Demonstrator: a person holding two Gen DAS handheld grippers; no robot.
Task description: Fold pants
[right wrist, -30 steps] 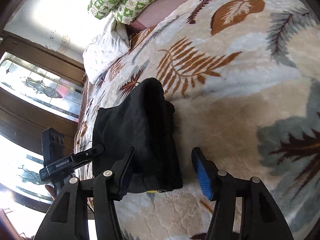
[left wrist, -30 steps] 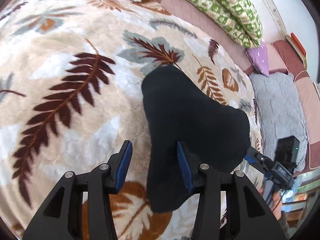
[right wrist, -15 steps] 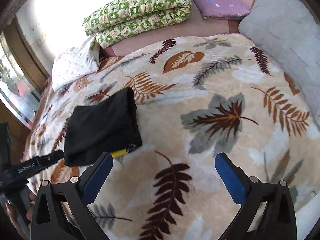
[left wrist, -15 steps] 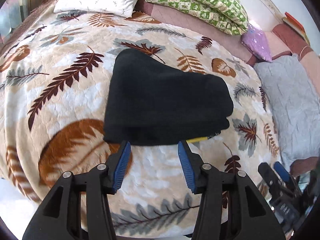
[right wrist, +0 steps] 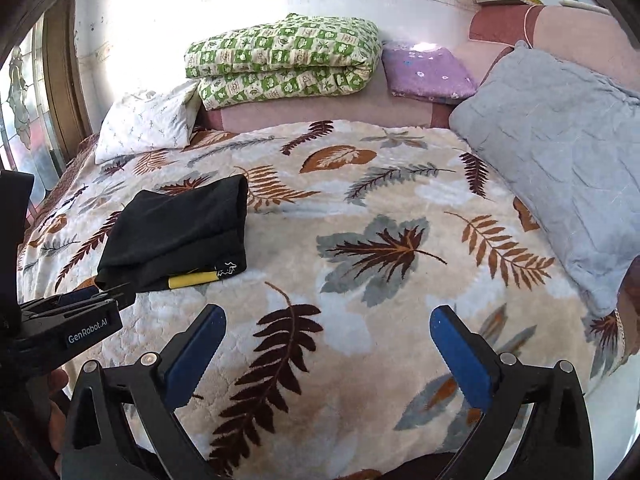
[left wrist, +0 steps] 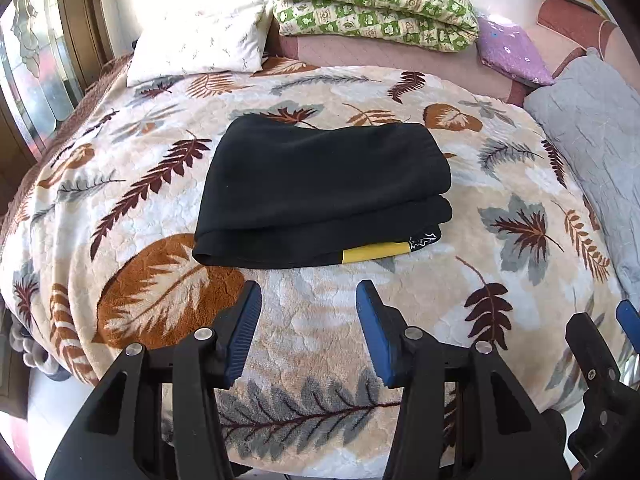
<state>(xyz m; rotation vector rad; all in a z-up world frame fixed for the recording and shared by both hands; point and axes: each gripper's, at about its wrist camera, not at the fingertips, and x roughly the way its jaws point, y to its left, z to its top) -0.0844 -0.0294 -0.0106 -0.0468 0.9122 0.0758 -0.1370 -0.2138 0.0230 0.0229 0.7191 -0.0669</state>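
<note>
Black pants (left wrist: 320,192) lying folded on bed blanket (left wrist: 320,320); left claw (left wrist: 308,300) & right claw (right wrist: 324,328) both gaping, empty. Risk: top layers sliding if bumped.

Bed (left wrist: 360,56) with leaf-print blanket (left wrist: 320,312)
On blanket: folded black pants (left wrist: 320,188); white pillow (left wrist: 200,44), grey quilt (left wrist: 596,128) at edges.

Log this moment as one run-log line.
pants: folded, on blanket | left gripper: open, empty, short of pants | right gripper: jaws just opened wide, empty | stage: fold looks done
</note>
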